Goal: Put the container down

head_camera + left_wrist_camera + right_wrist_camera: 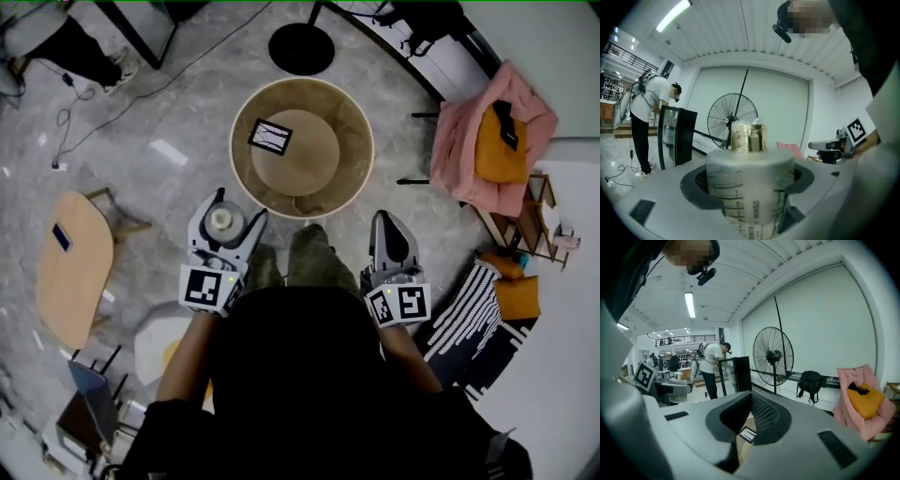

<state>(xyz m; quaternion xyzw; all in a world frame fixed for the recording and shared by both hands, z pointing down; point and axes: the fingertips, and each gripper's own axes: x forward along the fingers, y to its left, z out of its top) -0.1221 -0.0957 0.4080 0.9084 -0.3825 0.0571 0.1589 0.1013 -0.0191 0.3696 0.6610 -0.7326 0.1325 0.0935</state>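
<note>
The left gripper has its fingers clamped on a translucent cylindrical container with dark printed measuring marks and a shiny gold cap, which stands upright between them. In the head view it is held off the round light-wood surface, just short of the near rim, over the grey stone floor. The right gripper is beside it, well apart, with its fingers drawn together on nothing, and a black-and-white card lies on the surface.
</note>
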